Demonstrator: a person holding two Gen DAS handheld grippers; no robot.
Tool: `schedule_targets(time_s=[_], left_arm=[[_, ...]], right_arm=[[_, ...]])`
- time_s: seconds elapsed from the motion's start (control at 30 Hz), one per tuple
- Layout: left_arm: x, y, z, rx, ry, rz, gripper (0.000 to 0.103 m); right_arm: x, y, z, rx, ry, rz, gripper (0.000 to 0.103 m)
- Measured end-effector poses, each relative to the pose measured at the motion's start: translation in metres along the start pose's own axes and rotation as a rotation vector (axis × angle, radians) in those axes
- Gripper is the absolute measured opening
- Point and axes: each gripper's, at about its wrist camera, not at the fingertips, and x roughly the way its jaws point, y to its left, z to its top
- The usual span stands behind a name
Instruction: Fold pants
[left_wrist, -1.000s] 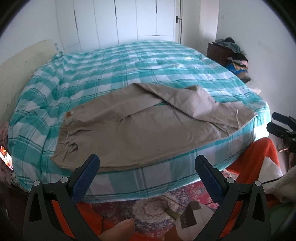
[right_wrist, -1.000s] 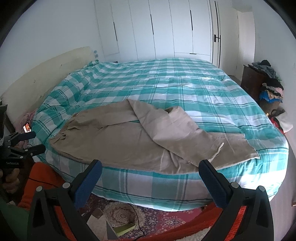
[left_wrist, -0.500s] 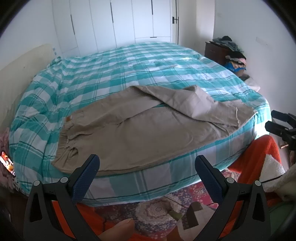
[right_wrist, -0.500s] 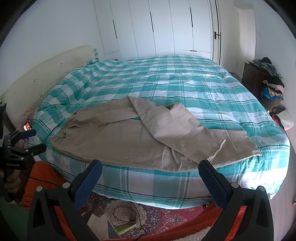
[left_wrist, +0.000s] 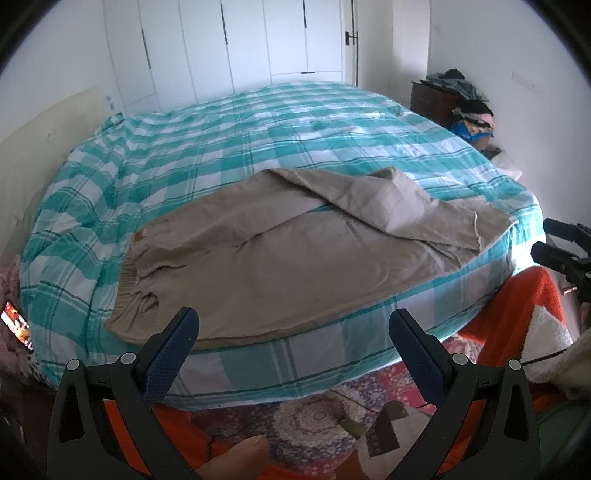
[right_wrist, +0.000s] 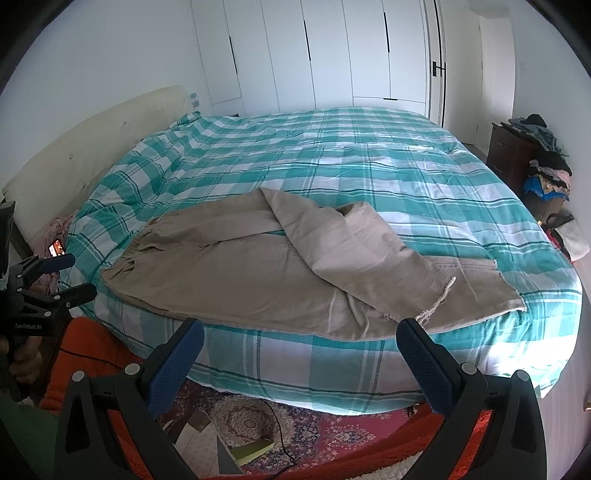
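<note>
Beige pants lie along the near edge of a bed with a teal checked cover. The waistband is at the left, and the far leg is folded diagonally over the near one toward the frayed hems at the right. My left gripper hangs open, short of the bed's edge below the waist and seat. My right gripper is open too, off the edge near the leg ends. Each gripper also shows at the side of the other's view: right gripper, left gripper.
A patterned rug and papers lie on the floor below. Orange fabric sits at the bed's right corner. A dark nightstand piled with clothes stands at the right wall. White wardrobes line the back, and a phone glows at the left.
Both views have tilted up a little, so the bed sits lower in frame and more wardrobe shows. The pants have not moved and both grippers stay open.
</note>
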Motion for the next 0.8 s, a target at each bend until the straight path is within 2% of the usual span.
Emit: schedule_targets(time_s=[0.8], left_arm=[[-0.0030, -0.0069, -0.0001, 0.019, -0.016, 0.010, 0.103]], right_arm=[[-0.0075, -0.0010, -0.0043, 0.003, -0.013, 0.001, 0.103]])
